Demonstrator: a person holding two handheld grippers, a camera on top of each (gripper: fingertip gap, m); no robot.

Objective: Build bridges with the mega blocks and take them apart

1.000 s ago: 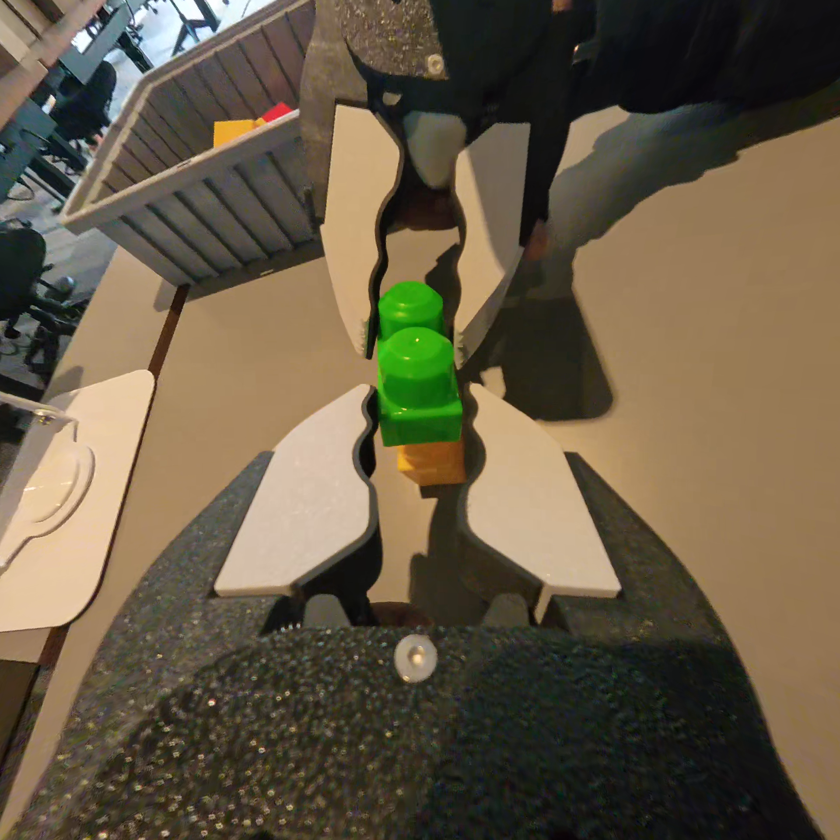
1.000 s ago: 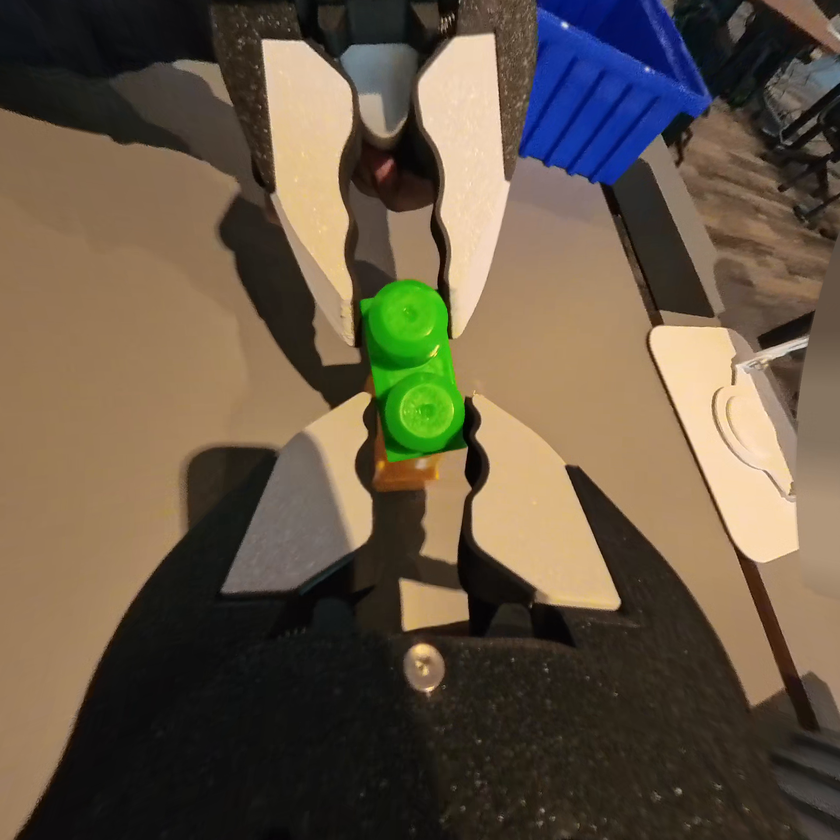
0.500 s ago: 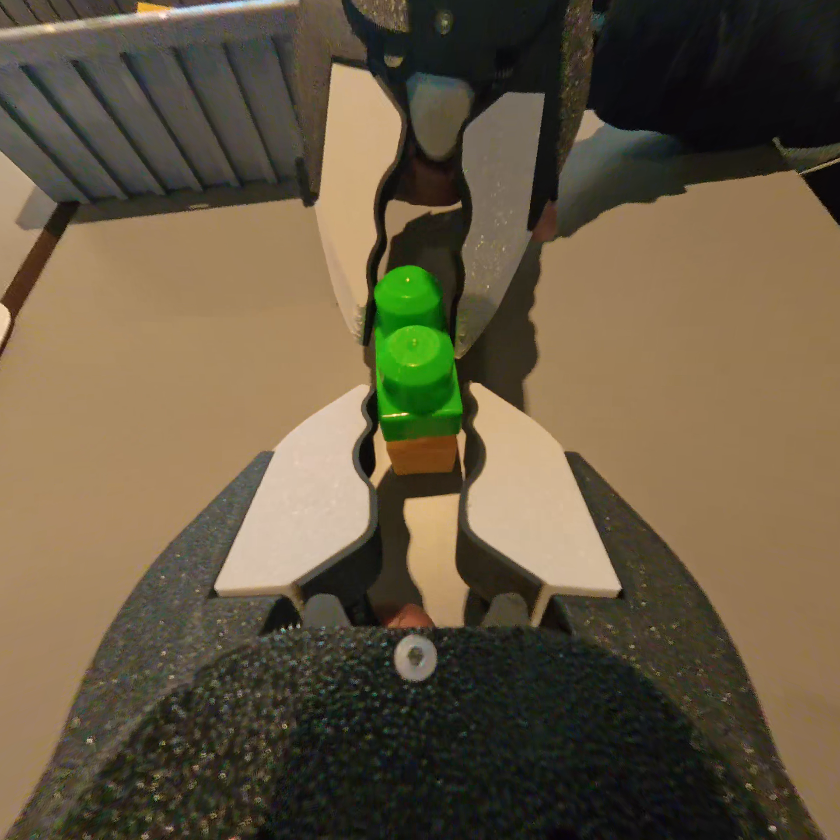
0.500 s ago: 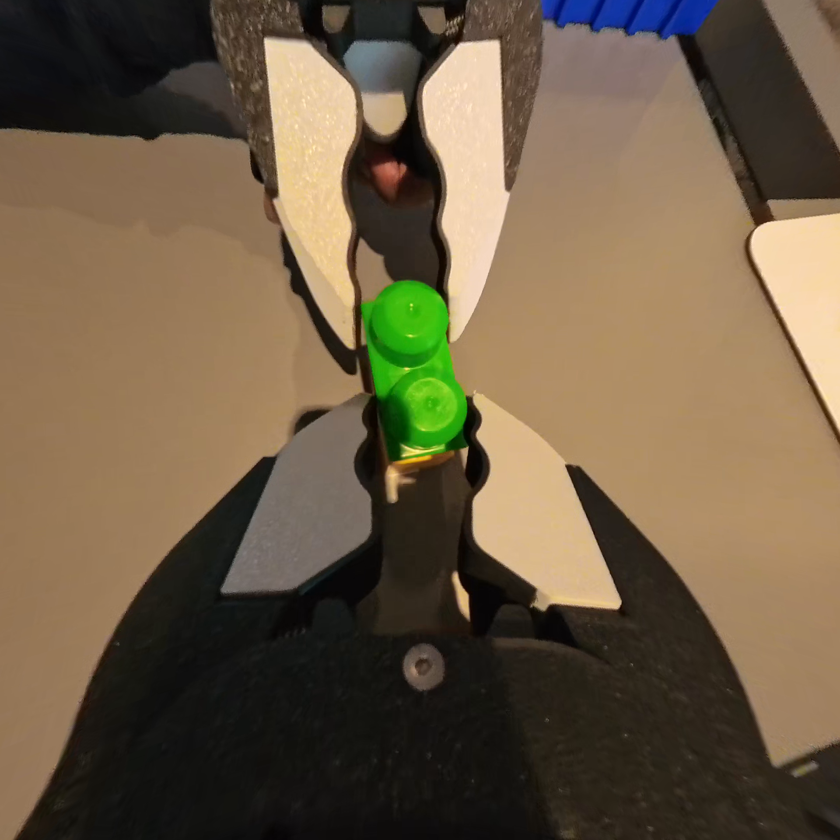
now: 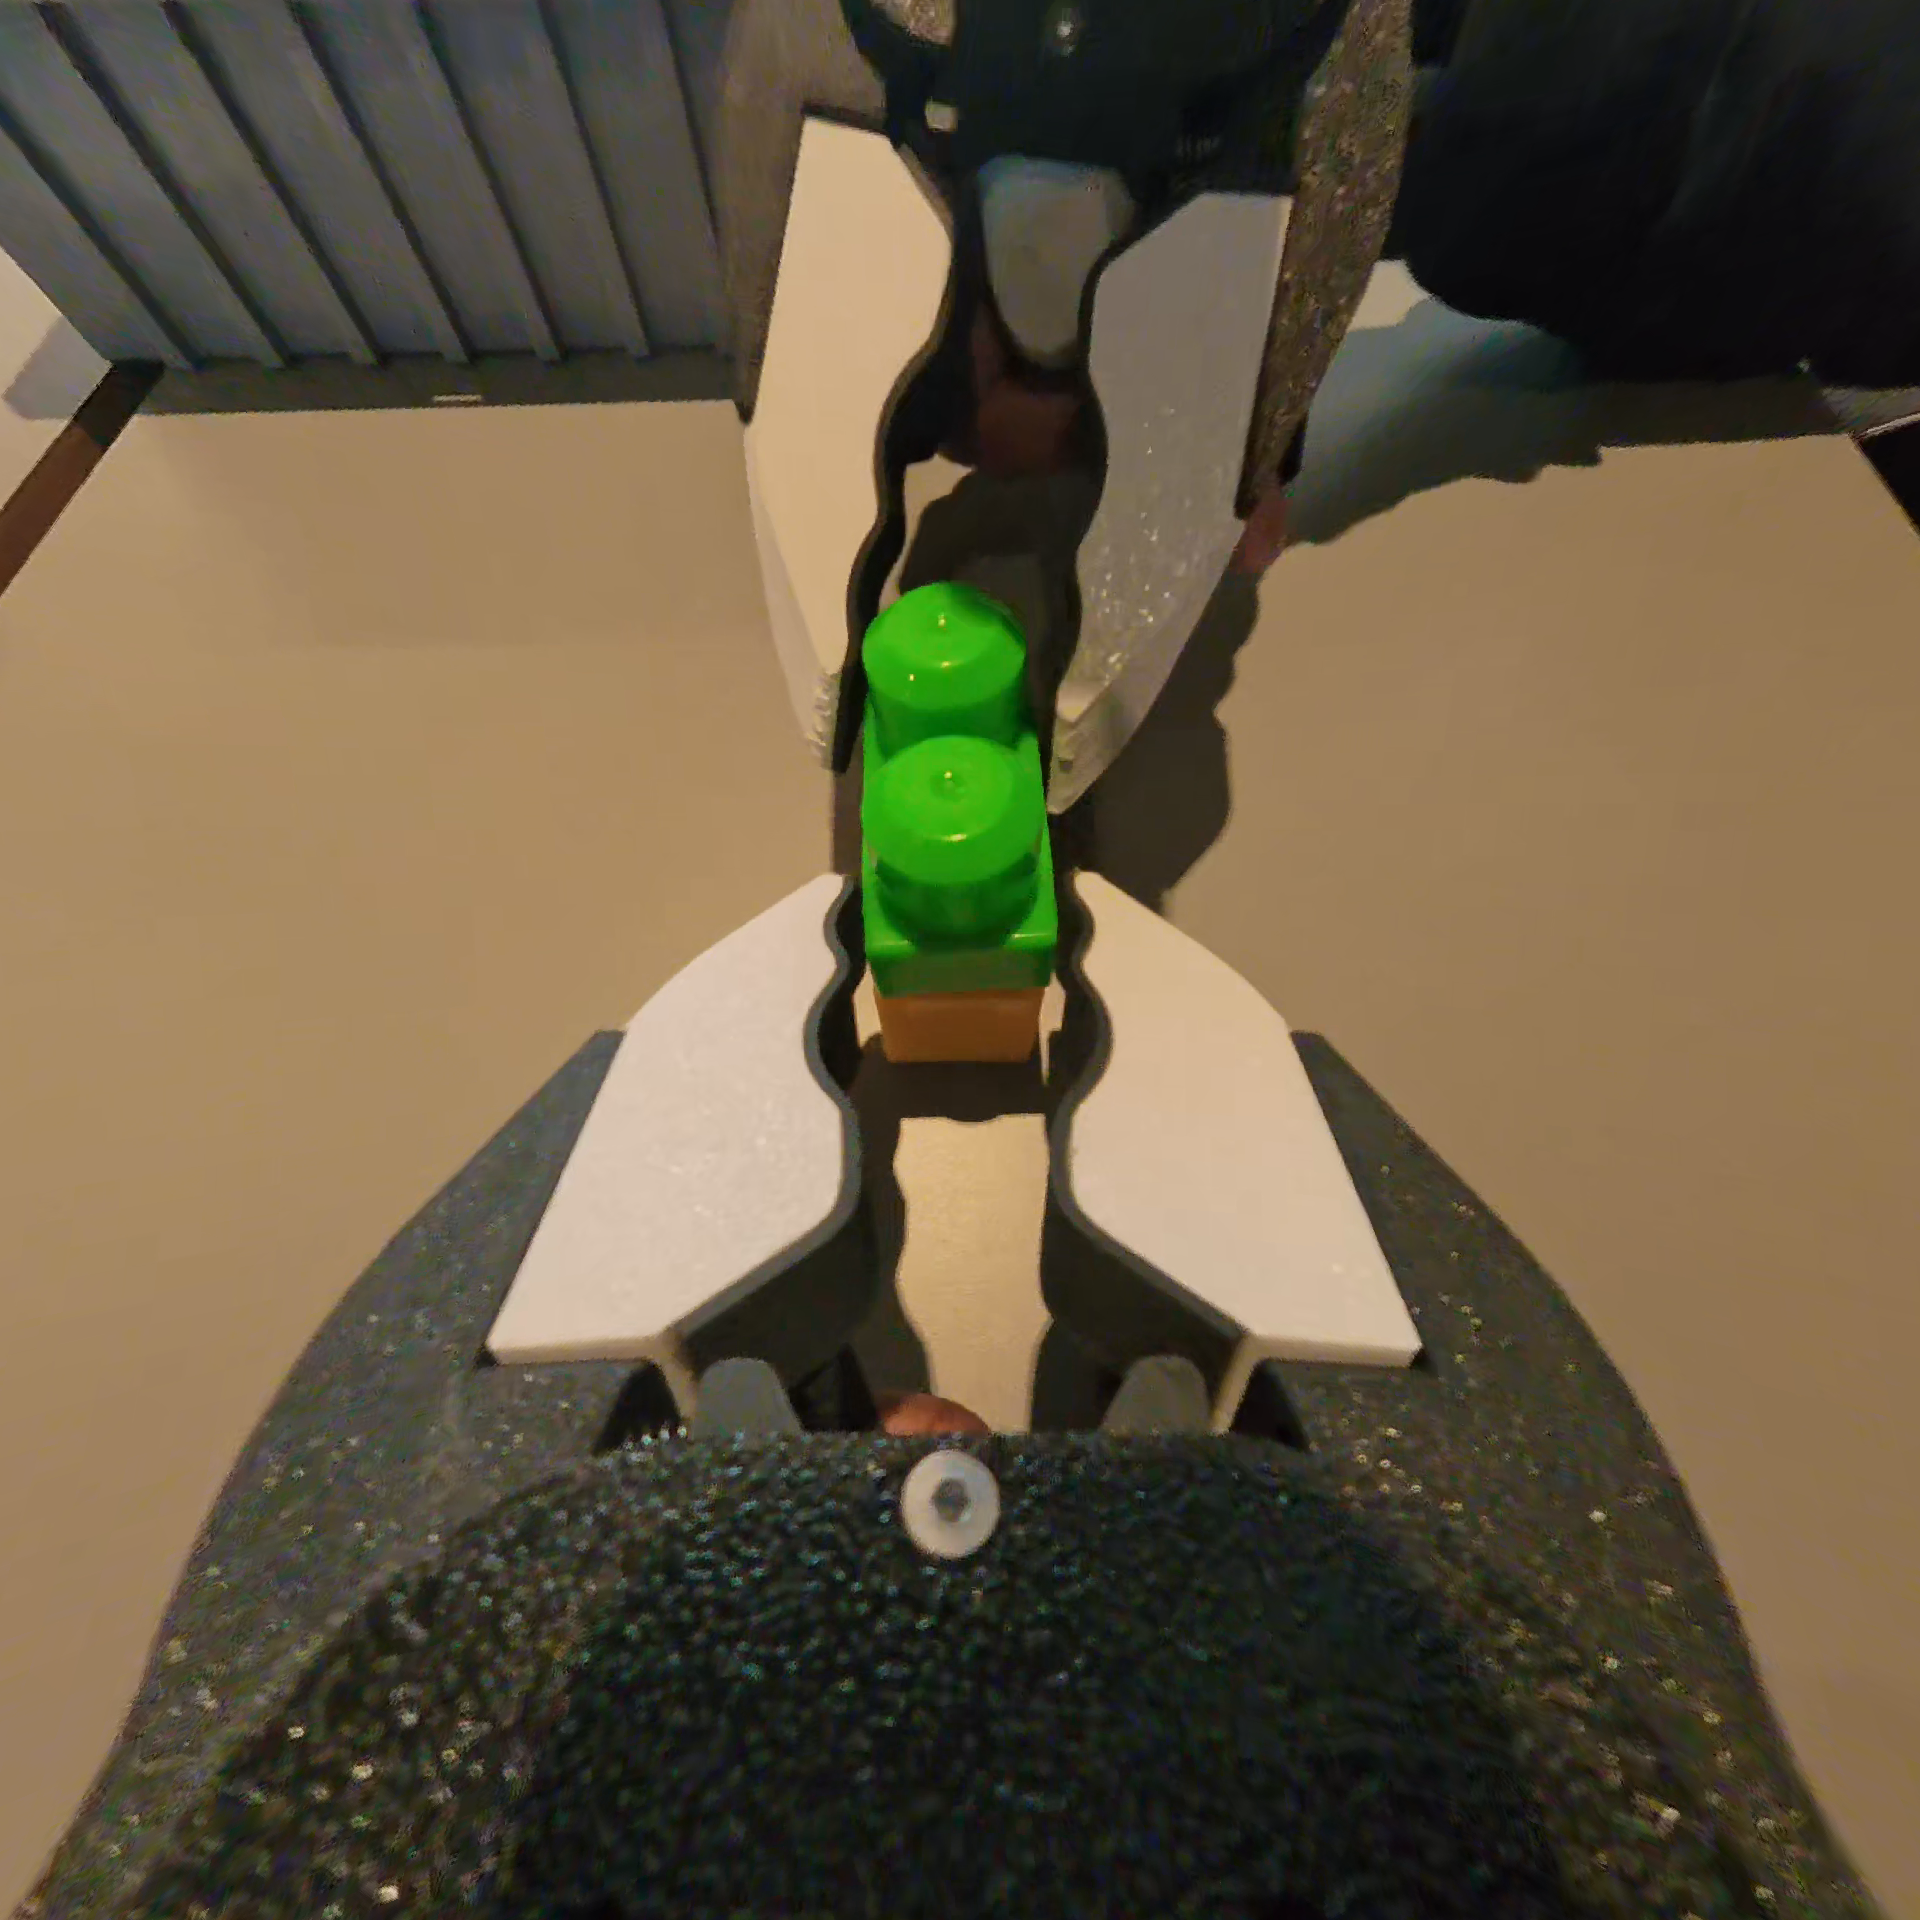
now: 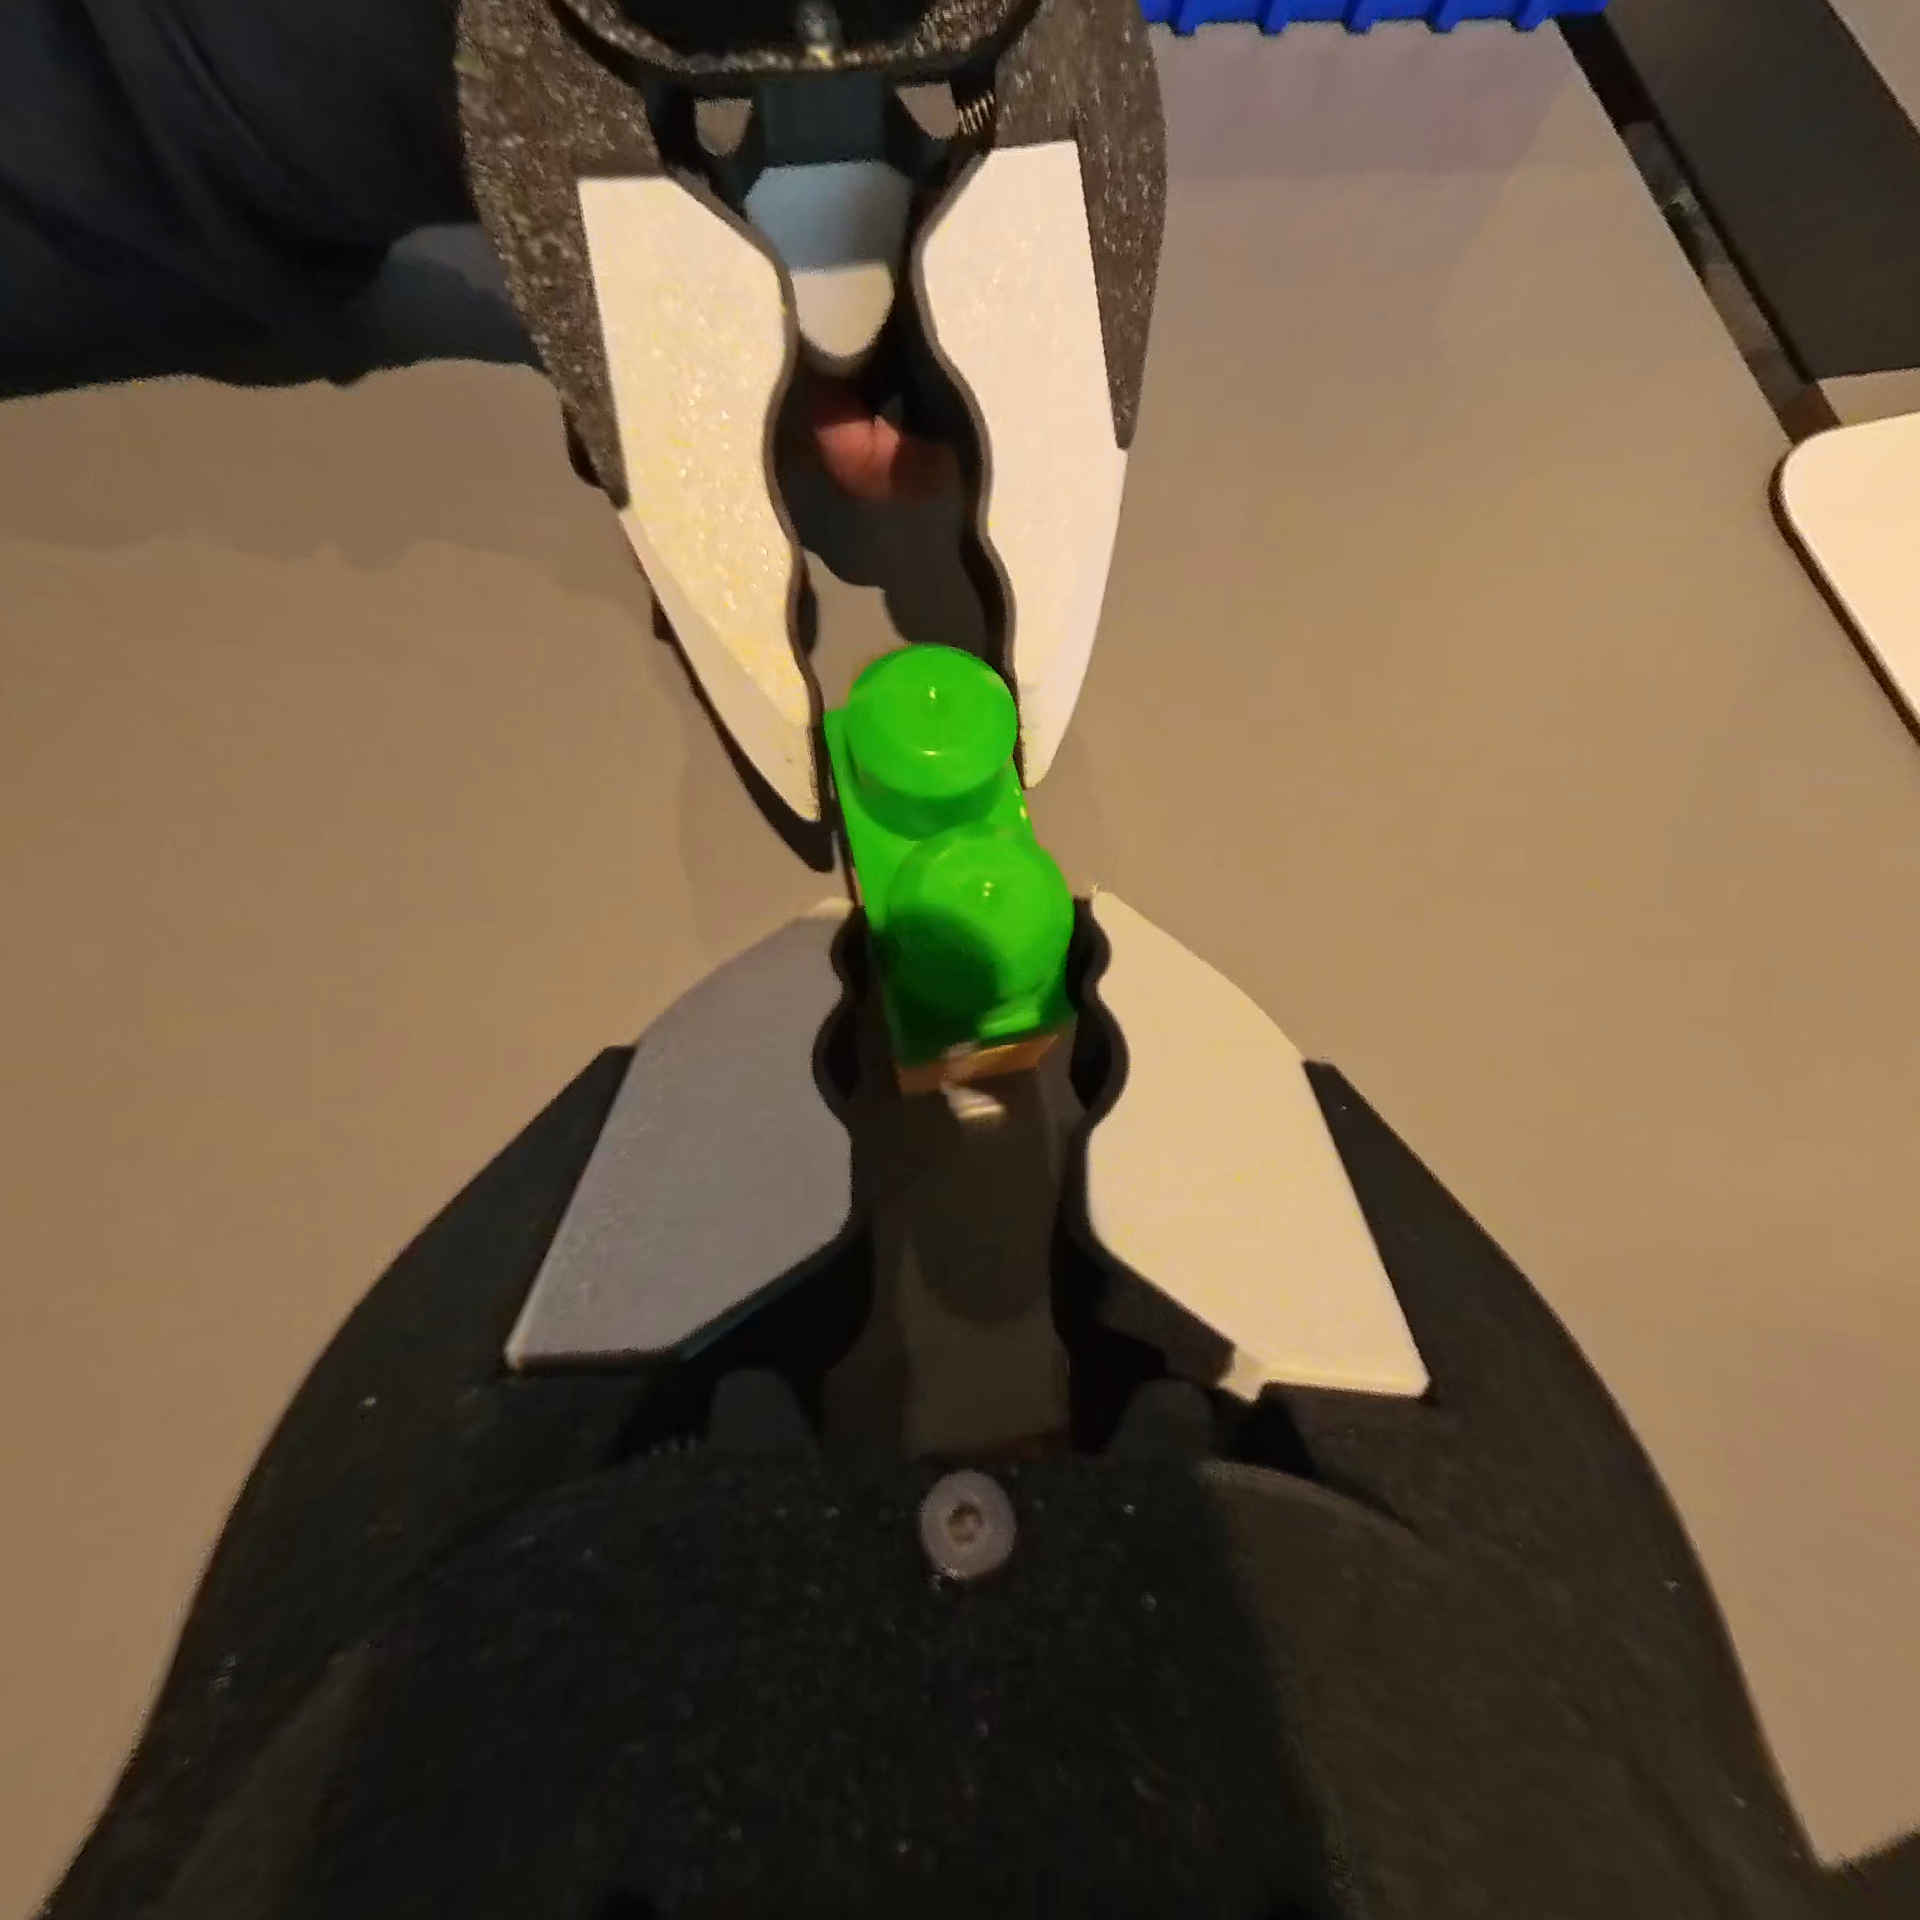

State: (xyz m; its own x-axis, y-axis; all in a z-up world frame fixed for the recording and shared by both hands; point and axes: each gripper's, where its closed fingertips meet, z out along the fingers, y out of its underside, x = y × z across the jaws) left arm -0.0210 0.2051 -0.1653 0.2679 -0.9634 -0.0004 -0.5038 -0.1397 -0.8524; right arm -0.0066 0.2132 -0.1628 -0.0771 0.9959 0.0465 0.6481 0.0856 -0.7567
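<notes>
A green two-stud mega block (image 5: pixel 954 831) sits on an orange block (image 5: pixel 956 1023), just above the tan table (image 5: pixel 312 831). My left gripper (image 5: pixel 956 914) is shut on the near end of the green block. My right gripper (image 5: pixel 945 748) reaches in from the far side and pinches the other end. In the right wrist view, my right gripper (image 6: pixel 961 920) is shut on the green block (image 6: pixel 935 852), which looks tilted. A sliver of orange block (image 6: pixel 987 1060) shows under it, and my left gripper (image 6: pixel 920 769) holds the far end. I cannot tell whether there are one or two orange blocks.
A grey slatted bin (image 5: pixel 364 177) stands at the back left of the table. A blue bin (image 6: pixel 1351 10) shows at the top edge of the right wrist view, with a white board (image 6: pixel 1849 582) at the right. A person's dark sleeve (image 5: pixel 1662 156) is behind the right gripper. Both grippers' tips are close together, under 4 cm apart.
Both grippers have kept their hold on the green block. Both views have tipped down toward the table, so the bins have slid to the top edges. The green block now looks more tilted in the right wrist view.
</notes>
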